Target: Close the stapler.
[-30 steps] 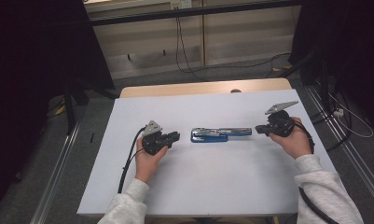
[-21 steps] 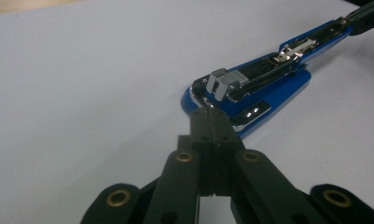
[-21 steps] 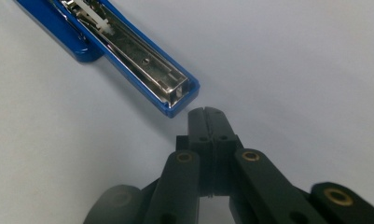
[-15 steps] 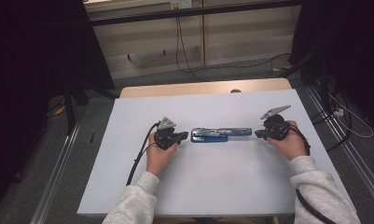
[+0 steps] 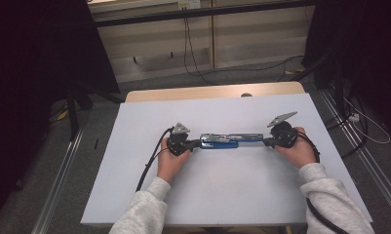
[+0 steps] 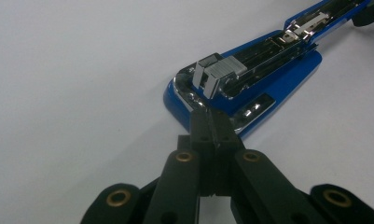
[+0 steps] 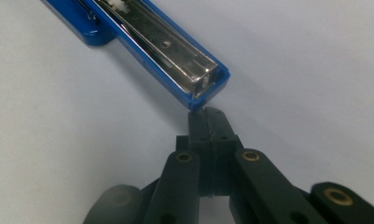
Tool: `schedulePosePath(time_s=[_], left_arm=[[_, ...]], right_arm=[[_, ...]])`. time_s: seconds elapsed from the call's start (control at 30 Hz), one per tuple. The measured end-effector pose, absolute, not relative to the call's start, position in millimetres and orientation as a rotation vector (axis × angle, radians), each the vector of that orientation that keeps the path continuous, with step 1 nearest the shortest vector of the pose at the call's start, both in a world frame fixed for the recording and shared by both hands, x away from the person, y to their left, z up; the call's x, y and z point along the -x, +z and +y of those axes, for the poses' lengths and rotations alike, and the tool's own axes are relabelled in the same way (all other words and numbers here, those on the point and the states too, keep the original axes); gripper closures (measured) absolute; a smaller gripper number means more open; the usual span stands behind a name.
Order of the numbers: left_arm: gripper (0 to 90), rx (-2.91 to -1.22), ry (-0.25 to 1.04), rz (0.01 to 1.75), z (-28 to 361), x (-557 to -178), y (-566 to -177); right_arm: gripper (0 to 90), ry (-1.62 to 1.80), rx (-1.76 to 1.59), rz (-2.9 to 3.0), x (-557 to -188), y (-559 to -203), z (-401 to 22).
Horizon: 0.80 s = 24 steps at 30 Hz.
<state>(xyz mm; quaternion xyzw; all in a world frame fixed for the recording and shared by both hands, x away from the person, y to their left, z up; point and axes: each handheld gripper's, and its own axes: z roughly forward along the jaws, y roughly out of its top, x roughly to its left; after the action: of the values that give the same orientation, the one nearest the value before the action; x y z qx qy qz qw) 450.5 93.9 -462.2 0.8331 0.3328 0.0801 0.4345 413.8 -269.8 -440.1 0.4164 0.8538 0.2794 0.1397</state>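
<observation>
Both my claws clenched at the ends of the opened stapler, mid-desk.

The white desk [image 5: 134,195] lies bare on every side, with wide room toward its near edge and both side edges. My left hand [image 5: 169,163] and right hand [image 5: 296,148] rest low on the desk, aimed at each other. My left claw [image 6: 211,125], jaws pressed together on nothing, touches the blue stapler [image 5: 229,141] at its base end; my right claw [image 7: 208,122], likewise clenched, meets the far tip. The stapler lies flat, swung open, its metal staple channel showing.
</observation>
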Motion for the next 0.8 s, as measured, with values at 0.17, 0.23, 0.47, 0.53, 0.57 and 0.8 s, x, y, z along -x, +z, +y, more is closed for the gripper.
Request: schedulePosePath(time_s=[0.17,0.23,0.47,0.53,0.57,0.8], left_arm=[[90.0,-2.080,0.203,0.842,93.4,-450.7,-462.7],[90.0,-2.074,0.198,0.843,93.6,-451.0,-463.0],[90.0,-2.077,0.196,0.849,93.5,-451.6,-463.5],[90.0,-2.077,0.197,0.850,93.3,-451.6,-463.5],[90.0,-2.078,0.198,0.852,93.4,-451.6,-463.5],[90.0,-2.081,0.200,0.857,93.5,-452.1,-463.7]], right_arm=[[90.0,0.828,-1.195,2.462,-414.2,-438.2,-268.4],[90.0,0.833,-1.193,2.458,-414.1,-437.2,-268.1],[90.0,0.872,-1.186,2.449,-413.5,-432.9,-265.7],[90.0,0.881,-1.175,2.447,-413.4,-432.6,-264.2],[90.0,0.884,-1.175,2.449,-413.2,-432.2,-263.3],[90.0,0.904,-1.172,2.442,-412.6,-430.9,-262.5]])
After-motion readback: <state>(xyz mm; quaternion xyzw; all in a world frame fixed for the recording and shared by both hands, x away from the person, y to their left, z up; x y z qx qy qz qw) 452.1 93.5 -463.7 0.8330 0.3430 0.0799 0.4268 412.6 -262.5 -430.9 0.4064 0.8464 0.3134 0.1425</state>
